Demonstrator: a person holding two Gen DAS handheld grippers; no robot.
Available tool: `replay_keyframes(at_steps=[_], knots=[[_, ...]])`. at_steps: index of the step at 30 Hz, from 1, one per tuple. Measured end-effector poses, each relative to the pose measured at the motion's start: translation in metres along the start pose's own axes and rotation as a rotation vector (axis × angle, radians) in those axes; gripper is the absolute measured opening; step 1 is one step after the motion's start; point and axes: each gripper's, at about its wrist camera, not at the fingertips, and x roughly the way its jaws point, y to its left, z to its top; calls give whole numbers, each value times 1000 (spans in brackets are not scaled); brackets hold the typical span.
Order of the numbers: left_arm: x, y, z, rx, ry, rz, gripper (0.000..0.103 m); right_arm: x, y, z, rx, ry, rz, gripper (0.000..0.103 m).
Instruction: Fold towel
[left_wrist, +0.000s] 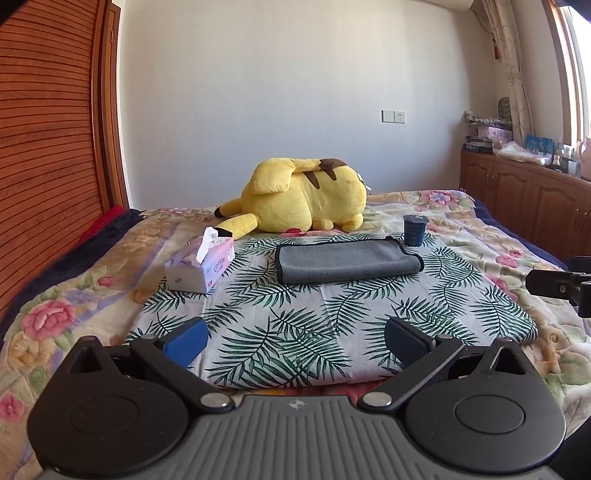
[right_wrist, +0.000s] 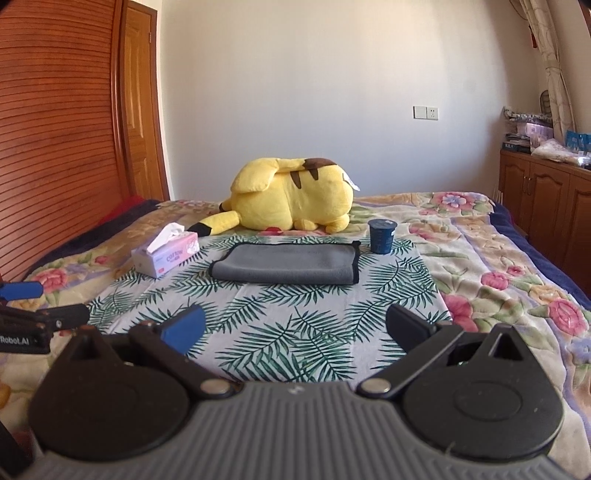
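Gray towel (left_wrist: 349, 263) (right_wrist: 286, 264), already doubled over, lay flat on the palm-leaf cloth (left_wrist: 295, 332) (right_wrist: 295, 325), its long axis running left to right across both views. Relative to the towel: tissue box (left_wrist: 201, 267) (right_wrist: 166, 256) just to its left, dark cup (left_wrist: 414, 230) (right_wrist: 382, 236) upright off its far right corner, yellow plush toy (left_wrist: 306, 195) (right_wrist: 291, 195) directly behind. Left gripper (left_wrist: 295, 341) and right gripper (right_wrist: 295, 326) hovered on the towel's near side, well apart from it, jaws spread wide and grasping nothing.

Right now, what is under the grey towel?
The towel lies on a palm-leaf cloth spread over the floral quilt. Anything between its folded layers is hidden.
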Motion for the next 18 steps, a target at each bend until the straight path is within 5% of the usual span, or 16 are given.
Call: replay_keyframes(at_steps=[18], knots=[[-10,10,5,-42,-58,18,85,-9,0,0,-9,-79,-62,103]])
